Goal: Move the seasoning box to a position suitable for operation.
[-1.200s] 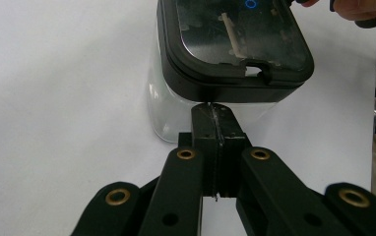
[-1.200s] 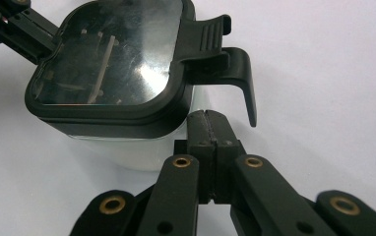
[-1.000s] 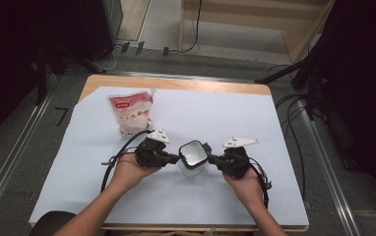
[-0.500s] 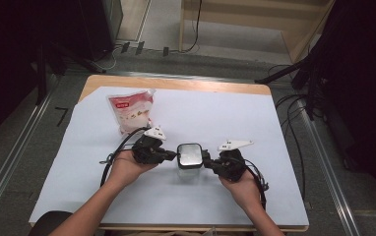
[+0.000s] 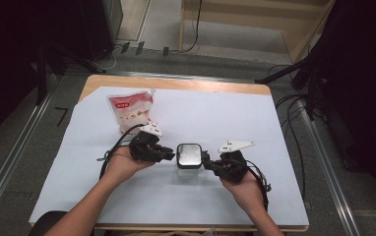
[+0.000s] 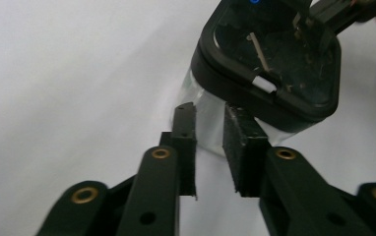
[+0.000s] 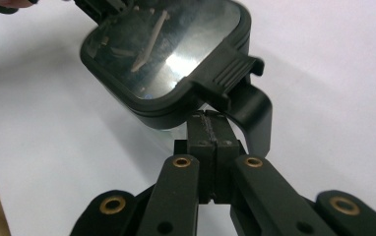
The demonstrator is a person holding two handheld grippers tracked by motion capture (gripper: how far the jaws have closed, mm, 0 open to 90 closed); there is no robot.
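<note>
A: Left of the container point(image 5: 189, 156), what lay on the white sheet point(image 5: 215, 113)?

B: A snack bag point(image 5: 129, 110), red and white, lay flat well to the left of the container and farther from the person. Nearer, the left gripper point(image 5: 169, 155) came in from the container's left side, held in the person's left hand point(image 5: 122, 164).

A: How did its jaws stand?

B: They had just been opening. In the left gripper view its pads point(image 6: 242, 147) stood a little apart with a gap between them, their tips at the clear wall of the container point(image 6: 269, 64) just under the black lid; nothing was pinched between them.

A: And the container itself?

B: It stood upright on the sheet between the two grippers, a clear-walled box under a dark square lid point(image 5: 189, 153) with a shiny top.

A: To the container's right?

B: The right gripper point(image 5: 206, 162), held in the right hand point(image 5: 245, 184), reached the container's right edge. In the right gripper view point(image 7: 211, 128) its jaws were pressed together directly below the ribbed latch tab point(image 7: 225, 73) of the lid, beside the black clip that curved down from it. Whether they pinched part of that clip could not be told.
</note>
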